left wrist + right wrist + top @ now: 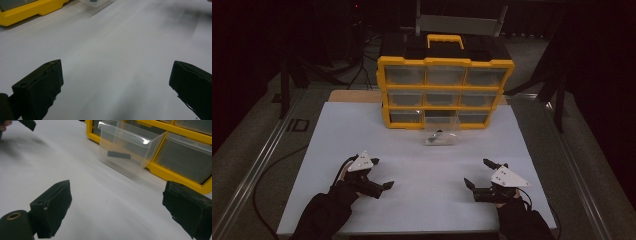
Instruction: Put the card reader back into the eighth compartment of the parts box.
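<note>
High view: yellow organiser (445, 92) at far edge of white desk (412, 165). Clear drawer (441, 131) pulled out of bottom row, middle slot, holding small dark part (435, 135). Left claw (381, 173) and right claw (479, 173) low over near desk, well apart from drawer, both spread wide, empty.

Left gripper view: jaws far apart, nothing between, bare desk ahead.

Right gripper view: jaws wide, gripping nothing; drawer (130, 147) ahead, part (119, 154) inside.

Judged advice: approach drawer squarely, keep it level, avoid tipping part out.
</note>
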Demonstrator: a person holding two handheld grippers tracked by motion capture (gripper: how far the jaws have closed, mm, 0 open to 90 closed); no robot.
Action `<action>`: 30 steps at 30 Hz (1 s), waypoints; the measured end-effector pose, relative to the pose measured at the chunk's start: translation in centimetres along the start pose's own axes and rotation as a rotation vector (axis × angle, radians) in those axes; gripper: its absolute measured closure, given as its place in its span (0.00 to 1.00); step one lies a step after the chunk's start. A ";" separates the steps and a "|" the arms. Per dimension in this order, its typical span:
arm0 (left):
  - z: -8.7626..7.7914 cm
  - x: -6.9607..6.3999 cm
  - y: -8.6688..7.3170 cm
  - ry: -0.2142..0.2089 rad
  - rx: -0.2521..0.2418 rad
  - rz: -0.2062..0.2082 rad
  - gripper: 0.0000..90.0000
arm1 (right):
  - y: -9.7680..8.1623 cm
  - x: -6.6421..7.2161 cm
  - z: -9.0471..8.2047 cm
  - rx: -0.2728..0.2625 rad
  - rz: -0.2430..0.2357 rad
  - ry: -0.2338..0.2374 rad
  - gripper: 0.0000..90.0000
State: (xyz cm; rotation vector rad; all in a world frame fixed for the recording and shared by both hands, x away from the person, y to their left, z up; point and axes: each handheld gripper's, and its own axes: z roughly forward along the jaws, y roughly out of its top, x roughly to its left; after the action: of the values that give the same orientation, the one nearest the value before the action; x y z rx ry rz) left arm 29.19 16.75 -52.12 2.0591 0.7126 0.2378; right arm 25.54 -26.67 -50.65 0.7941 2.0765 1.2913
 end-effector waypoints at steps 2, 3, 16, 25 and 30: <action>0.0 0.0 0.0 0.000 0.000 0.000 0.00 | 0.0 0.0 0.0 0.000 0.000 0.000 0.09; -0.7 -0.3 -0.7 0.008 -0.011 0.001 0.00 | 0.0 0.0 0.1 0.000 -0.003 0.000 0.09; -3.1 -1.0 -2.9 0.033 -0.041 0.000 0.00 | 0.0 0.0 0.0 0.003 -0.002 -0.003 0.09; -3.5 -1.0 -3.6 0.038 -0.041 -0.006 0.00 | 0.0 0.0 0.1 0.003 -0.008 -0.005 0.09; -3.6 -1.0 -3.8 0.044 -0.055 0.005 0.00 | 0.0 0.0 0.1 0.006 -0.014 -0.005 0.09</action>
State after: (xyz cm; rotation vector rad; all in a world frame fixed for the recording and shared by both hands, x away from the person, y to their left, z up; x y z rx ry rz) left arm 25.32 20.25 -53.10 2.0087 0.7200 0.3029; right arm 25.60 -26.65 -50.72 0.7833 2.0797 1.2750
